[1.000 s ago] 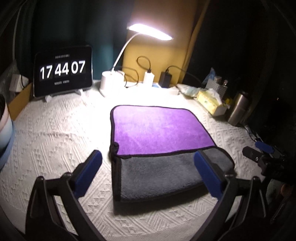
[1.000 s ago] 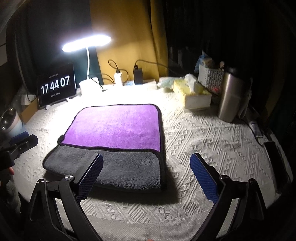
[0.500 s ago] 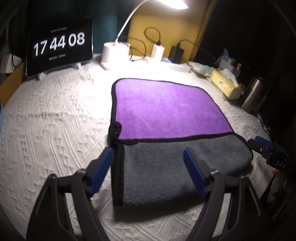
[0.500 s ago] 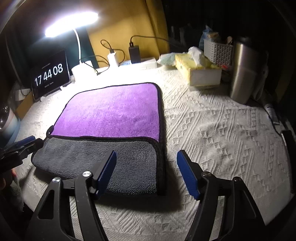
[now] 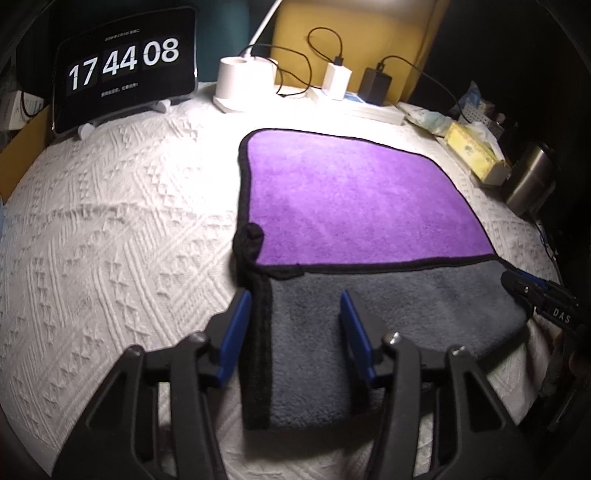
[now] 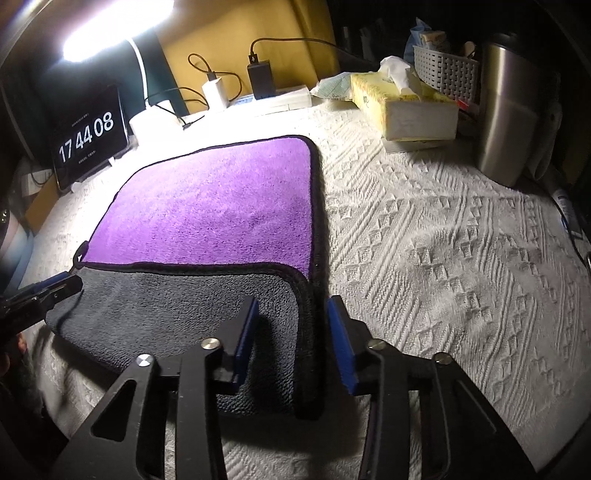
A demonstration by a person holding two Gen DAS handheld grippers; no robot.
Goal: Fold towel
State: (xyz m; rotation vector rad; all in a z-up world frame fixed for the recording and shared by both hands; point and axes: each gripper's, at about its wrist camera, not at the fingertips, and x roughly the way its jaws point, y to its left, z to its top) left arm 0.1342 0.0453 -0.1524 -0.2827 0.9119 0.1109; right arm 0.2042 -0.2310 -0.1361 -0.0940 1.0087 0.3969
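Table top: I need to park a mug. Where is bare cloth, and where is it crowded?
Bare cloth lies left of the towel, below the clock, and right of the towel, in front of the tissue box and steel flask. The back edge is crowded: lamp base, chargers, cables.

A white knitted cloth [image 6: 443, 240] covers the tabletop. A bright desk lamp [image 6: 110, 29] shines at the back beside a clock tablet [image 5: 125, 66] reading 17 44 08; a yellow panel [image 5: 351, 33] and dark curtains stand behind.
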